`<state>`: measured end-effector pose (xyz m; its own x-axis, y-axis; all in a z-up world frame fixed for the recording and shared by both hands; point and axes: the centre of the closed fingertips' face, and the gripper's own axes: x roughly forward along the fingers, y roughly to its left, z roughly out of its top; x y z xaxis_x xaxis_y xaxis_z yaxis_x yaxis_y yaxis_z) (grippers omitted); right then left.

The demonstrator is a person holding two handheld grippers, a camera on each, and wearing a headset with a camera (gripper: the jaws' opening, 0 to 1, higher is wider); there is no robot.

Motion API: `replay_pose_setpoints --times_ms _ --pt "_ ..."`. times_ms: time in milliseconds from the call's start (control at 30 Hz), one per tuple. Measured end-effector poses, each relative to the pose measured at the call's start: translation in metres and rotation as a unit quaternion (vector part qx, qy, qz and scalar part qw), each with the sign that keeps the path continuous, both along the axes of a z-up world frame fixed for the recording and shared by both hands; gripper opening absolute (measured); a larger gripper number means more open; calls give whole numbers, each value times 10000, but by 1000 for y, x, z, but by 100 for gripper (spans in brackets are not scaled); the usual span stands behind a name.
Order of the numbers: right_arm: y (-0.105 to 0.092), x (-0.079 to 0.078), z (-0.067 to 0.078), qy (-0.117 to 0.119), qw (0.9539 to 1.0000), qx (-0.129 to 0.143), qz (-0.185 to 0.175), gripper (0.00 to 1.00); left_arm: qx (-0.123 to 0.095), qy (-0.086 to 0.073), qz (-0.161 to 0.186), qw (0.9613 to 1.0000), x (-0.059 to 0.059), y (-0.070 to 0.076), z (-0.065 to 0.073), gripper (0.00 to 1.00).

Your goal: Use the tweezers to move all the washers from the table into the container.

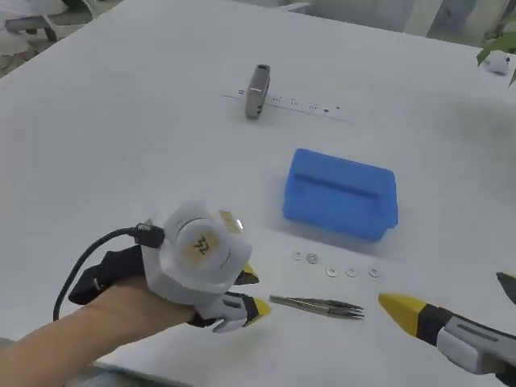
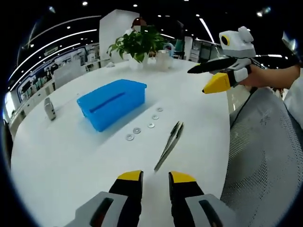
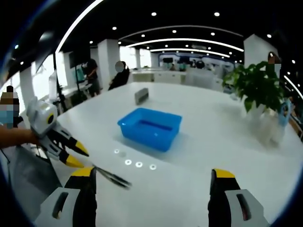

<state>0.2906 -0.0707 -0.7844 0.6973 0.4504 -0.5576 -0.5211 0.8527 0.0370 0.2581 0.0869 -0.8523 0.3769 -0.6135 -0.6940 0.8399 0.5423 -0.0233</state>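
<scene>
– Five washers (image 1: 331,272), is that right?

– Five, in a loose row on the white desk (image 1: 121,121). They sit just in front of the blue container (image 1: 340,193), on its near side, close to it but not touching.

– And the tweezers (image 1: 318,305)?

– Flat on the desk, a little nearer the person than the washers and roughly parallel to their row. They lie between the two grippers and touch neither.

– Which gripper is which?

– The left gripper (image 1: 251,292) is at the lower left of the head view, held in a hand (image 1: 121,310), with a black cable looping off its back. Its yellow-tipped jaws point at one end of the tweezers, near it but apart. In the left gripper view the jaws stand with only a narrow gap between them, and the tweezers run away from that gap toward the washers.

– The other one?

– The right gripper (image 1: 443,290) comes in from the lower right corner. Its jaws are spread wide: in the right gripper view one rises at each side, with the container and the washers framed between them. One yellow tip lies near the other end of the tweezers, short of touching.

– Anything else on the desk?

– A small grey metal block (image 1: 257,90) stands well beyond the container. A leafy plant (image 3: 258,85) is at the desk's far edge.
</scene>
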Motion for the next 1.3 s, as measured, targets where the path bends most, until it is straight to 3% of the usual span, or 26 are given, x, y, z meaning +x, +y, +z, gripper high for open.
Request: replay_pose_setpoints --times_ms 367,600,667,767,967,1133,1300 --pt "22 0 -20 98 9989 -160 433 94 -14 -247 -693 9973 9 -13 -8 8" --pt "43 -7 -33 321 9940 -343 989 78 -14 -425 -1038 9937 10 -22 -7 0" --pt "53 -14 -36 477 9901 -327 1275 72 1 -447 -1182 9920 5 -24 -6 0" --pt "64 -15 -44 437 9840 -526 1644 66 -2 -648 -1254 9900 5 -24 -1 0" --pt "83 -18 -56 463 9727 -728 2155 55 -88 -702 -1347 9884 6 -26 11 0" --pt "99 -18 -61 368 9596 -972 2613 46 -198 -857 -1423 9859 4 -31 35 0" --pt "109 -16 -59 254 9514 -1063 2879 33 -250 -1021 -1503 9830 5 -32 54 0"
